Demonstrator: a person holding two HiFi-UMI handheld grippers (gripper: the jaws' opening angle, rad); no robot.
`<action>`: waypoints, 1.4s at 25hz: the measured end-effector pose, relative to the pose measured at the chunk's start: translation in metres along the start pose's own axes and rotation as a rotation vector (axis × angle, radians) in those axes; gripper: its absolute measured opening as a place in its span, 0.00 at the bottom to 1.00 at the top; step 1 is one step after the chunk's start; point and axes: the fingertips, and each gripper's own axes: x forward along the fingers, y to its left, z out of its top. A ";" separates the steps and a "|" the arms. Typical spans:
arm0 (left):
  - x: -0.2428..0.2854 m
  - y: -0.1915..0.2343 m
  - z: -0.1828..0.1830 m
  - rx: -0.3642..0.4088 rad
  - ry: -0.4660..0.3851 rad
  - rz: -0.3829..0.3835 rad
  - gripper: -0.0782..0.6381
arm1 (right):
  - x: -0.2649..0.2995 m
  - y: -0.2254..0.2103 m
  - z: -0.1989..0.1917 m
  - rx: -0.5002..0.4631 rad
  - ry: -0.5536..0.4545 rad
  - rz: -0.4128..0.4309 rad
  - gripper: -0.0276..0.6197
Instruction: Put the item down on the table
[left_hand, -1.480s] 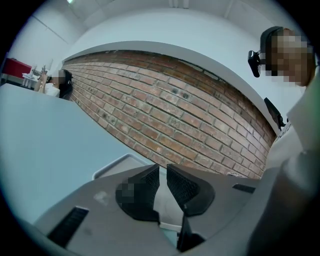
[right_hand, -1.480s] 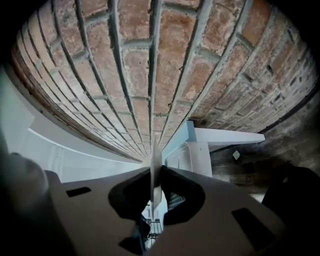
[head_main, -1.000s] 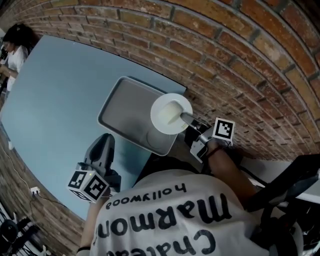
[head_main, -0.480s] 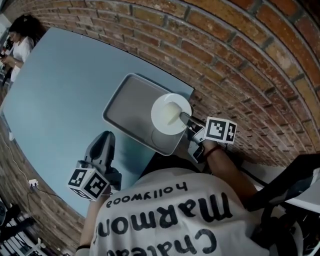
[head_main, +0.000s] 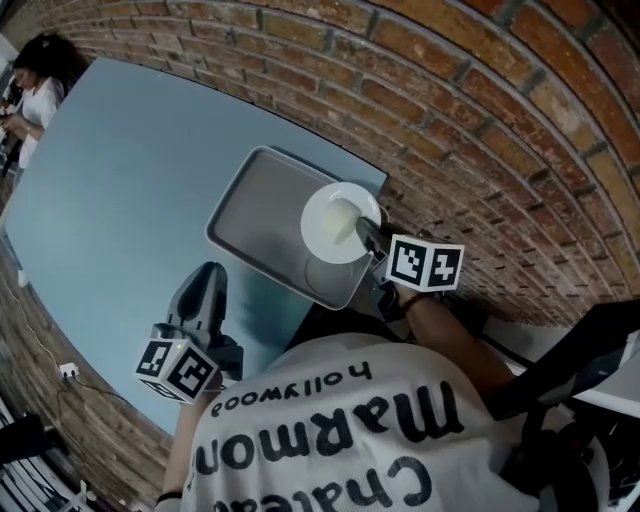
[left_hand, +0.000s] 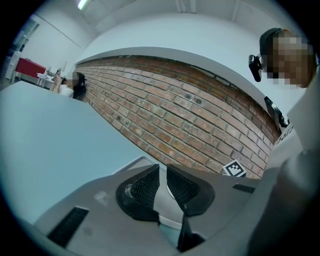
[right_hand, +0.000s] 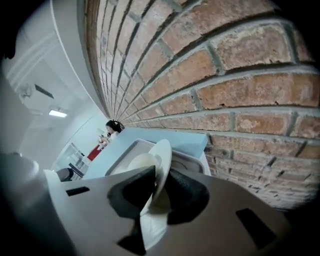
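A white plate (head_main: 338, 222) hangs above the near right corner of a grey tray (head_main: 262, 222), which lies on the light blue table (head_main: 110, 190). My right gripper (head_main: 368, 234) is shut on the plate's near rim; in the right gripper view the plate (right_hand: 159, 170) stands on edge between the jaws. My left gripper (head_main: 205, 293) is over the table's near edge, left of the tray, its jaws nearly together with nothing between them. Its pads (left_hand: 145, 189) show only a thin gap.
A brick floor (head_main: 480, 110) surrounds the table. A person (head_main: 30, 95) stands at the table's far left end. The tray sits close to the table's right corner.
My right gripper has turned and shifted slightly left with the plate, now more over the tray's corner. The left gripper has stayed put.
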 end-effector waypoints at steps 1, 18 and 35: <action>0.000 0.000 0.000 0.000 -0.001 -0.002 0.18 | 0.000 0.000 0.000 -0.016 -0.005 -0.013 0.12; -0.002 -0.004 -0.003 0.003 0.001 -0.009 0.18 | 0.001 -0.006 -0.002 -0.057 -0.027 -0.053 0.15; -0.001 0.000 -0.002 -0.002 0.006 -0.014 0.18 | -0.001 -0.005 0.002 -0.227 -0.059 -0.139 0.21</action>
